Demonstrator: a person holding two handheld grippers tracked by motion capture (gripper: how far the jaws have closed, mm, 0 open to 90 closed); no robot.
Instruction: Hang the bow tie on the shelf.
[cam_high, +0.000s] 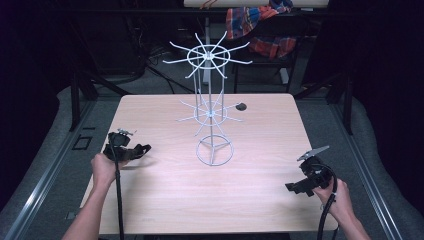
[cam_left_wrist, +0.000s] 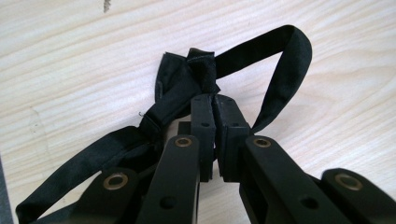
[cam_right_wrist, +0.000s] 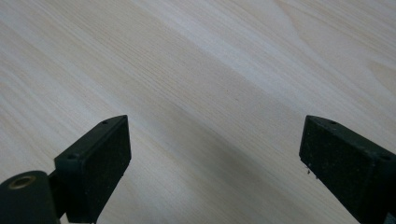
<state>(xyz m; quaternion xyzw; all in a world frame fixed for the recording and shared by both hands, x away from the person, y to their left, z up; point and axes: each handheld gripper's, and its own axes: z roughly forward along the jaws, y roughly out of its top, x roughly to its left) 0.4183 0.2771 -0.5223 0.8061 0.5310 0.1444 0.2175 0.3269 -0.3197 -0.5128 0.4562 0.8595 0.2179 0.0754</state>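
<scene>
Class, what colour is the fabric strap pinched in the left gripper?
Black; the fabric strap shows best in the left gripper view.

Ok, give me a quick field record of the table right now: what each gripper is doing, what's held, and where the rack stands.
left gripper: shut on black strap
black strap: bunched at the jaw tips, loop lying on the wooden table
right gripper: jaws wide open, nothing between them, over bare wood
white wire rack: upright at table centre, two tiers of spokes, ring base
small dark object: on table by the rack, too small to identify
</scene>
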